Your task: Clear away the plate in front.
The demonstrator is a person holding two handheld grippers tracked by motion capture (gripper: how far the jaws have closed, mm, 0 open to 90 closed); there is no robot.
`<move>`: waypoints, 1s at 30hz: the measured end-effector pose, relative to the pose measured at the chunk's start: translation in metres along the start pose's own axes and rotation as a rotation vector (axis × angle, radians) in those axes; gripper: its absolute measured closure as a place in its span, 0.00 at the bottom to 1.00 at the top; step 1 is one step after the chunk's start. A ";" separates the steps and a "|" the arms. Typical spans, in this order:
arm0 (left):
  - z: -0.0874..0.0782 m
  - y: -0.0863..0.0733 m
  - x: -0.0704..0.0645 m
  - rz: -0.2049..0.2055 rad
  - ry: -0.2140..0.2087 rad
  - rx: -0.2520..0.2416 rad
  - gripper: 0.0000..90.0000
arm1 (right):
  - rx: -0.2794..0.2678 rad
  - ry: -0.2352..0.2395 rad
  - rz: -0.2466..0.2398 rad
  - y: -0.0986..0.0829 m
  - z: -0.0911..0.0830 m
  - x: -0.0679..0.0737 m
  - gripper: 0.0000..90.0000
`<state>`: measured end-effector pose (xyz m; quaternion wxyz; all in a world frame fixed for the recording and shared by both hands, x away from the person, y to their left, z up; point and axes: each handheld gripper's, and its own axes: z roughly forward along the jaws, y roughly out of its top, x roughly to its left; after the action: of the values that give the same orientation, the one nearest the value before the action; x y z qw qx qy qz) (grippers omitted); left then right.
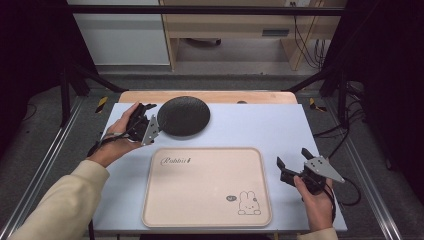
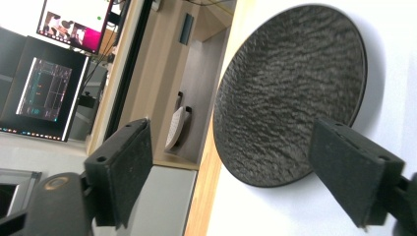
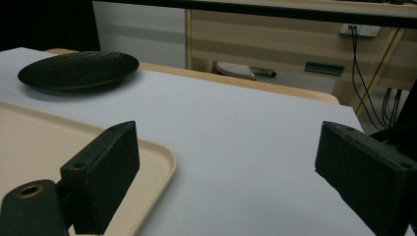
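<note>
Here, taking the beige tray as my landmark: my left gripper sits beyond its far-left corner, jaws spread wide, just beside the black plate's left rim. My right gripper hovers off the tray's right edge, jaws likewise released, grasping nothing.

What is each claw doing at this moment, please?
Left claw: open, holding nothing, jaws spread at the near edge of the black plate.
Right claw: open, holding nothing, beside the beige tray.
</note>
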<state>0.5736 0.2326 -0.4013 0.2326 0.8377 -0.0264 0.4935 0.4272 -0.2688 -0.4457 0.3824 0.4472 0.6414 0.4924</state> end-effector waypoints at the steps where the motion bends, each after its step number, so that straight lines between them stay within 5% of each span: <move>1: 0.002 -0.002 -0.002 0.029 0.008 0.011 0.19 | 0.000 0.000 0.000 0.000 0.000 0.000 0.11; 3: 0.008 -0.007 -0.011 0.096 0.014 0.034 0.21 | -0.002 -0.003 0.000 0.000 -0.001 0.000 0.11; 10: 0.018 -0.019 -0.024 0.197 0.008 0.059 0.38 | -0.003 -0.009 -0.012 0.000 0.000 -0.001 0.11; 11: 0.020 -0.021 -0.029 0.245 0.012 0.066 0.40 | -0.004 -0.010 -0.011 0.000 0.000 -0.001 0.12; 17: 0.029 -0.027 -0.043 0.322 0.034 0.061 0.48 | -0.006 -0.021 -0.012 0.000 -0.001 -0.003 0.12; 20: 0.032 -0.027 -0.045 0.337 0.041 0.059 0.50 | -0.007 -0.024 -0.013 0.000 -0.001 -0.004 0.12; 25: 0.031 -0.021 -0.038 0.294 0.035 0.024 0.52 | -0.010 -0.036 -0.012 0.000 -0.002 -0.004 0.12; 30: 0.030 -0.012 -0.028 0.365 0.012 0.029 0.51 | -0.011 -0.045 -0.013 0.001 -0.002 -0.004 0.12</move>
<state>0.5869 0.2255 -0.4417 0.1270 0.8193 -0.1695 0.5328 0.4262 -0.2733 -0.4445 0.4024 0.4521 0.6328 0.4830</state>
